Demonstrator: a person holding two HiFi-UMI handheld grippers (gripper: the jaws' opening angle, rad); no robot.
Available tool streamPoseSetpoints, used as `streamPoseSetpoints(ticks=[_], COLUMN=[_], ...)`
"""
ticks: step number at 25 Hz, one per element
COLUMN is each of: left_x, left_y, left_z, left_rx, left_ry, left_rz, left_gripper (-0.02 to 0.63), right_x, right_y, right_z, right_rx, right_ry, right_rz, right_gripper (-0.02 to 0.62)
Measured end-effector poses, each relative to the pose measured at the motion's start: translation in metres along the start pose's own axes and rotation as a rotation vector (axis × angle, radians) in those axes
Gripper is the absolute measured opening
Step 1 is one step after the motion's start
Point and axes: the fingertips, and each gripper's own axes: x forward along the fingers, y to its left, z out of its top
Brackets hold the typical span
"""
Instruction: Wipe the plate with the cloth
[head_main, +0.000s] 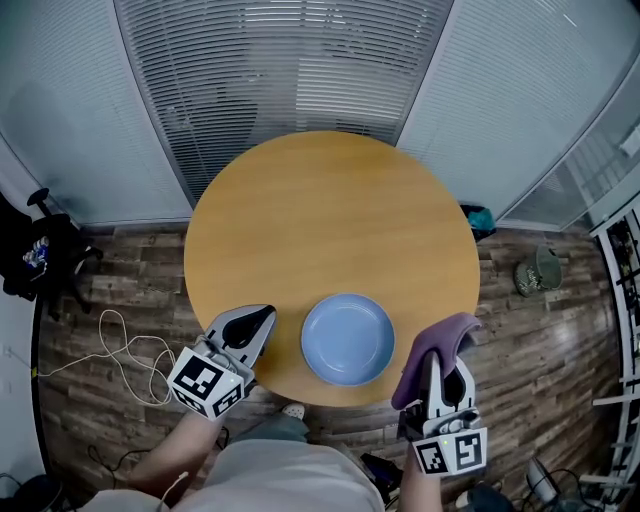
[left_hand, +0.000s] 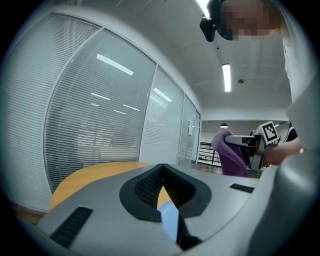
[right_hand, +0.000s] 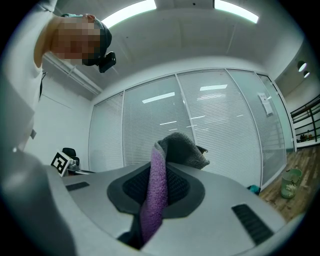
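Progress looks nil in your head view: the plate (head_main: 347, 339) lies bare near the worktop's (head_main: 330, 210) front edge, with the cloth (head_main: 440, 343) held just right of it. In the left gripper view, your left tool (left_hand: 162, 169) is pressed together and empty. In the right gripper view, your right tool (right_hand: 159, 172) pinches the cloth. All the wiping remains. Count: one plate, one cloth, two tools.

You're standing in an office: tall glass partition walls with white slatted blinds (head_main: 280, 70) curve around your round light-wood bench (head_main: 330, 220), long ceiling strip lights (left_hand: 226, 77) run overhead, and a black office chair (head_main: 35, 255) sits on the dark wood-plank floor (head_main: 130, 290).
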Motion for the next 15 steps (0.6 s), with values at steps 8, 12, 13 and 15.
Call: streamPoseSetpoints(ticks=[8,12,13,15], left_x=[0.003,0.001,0.000,-0.001], left_y=[0.006,0.008,0.009,0.012], left_z=[-0.001,0.000,0.000,0.000], left_rx=[0.001,0.000,0.000,0.002], left_ry=[0.000,0.003,0.003,0.001], left_rz=[-0.008,-0.007,-0.006,-0.004], left_gripper=[0.012,0.012,0.012,0.012], right_x=[0.002,0.001,0.002,0.004], right_y=[-0.004,-0.005,-0.004,-0.004], right_z=[-0.009,-0.008,-0.008,-0.006], right_rx=[0.004,0.005,0.004,0.002], right_ry=[0.024,0.021,0.019,0.014], right_rz=[-0.023,-0.030,-0.030,-0.031], right_gripper=[0.051,0.051,0.051,0.051])
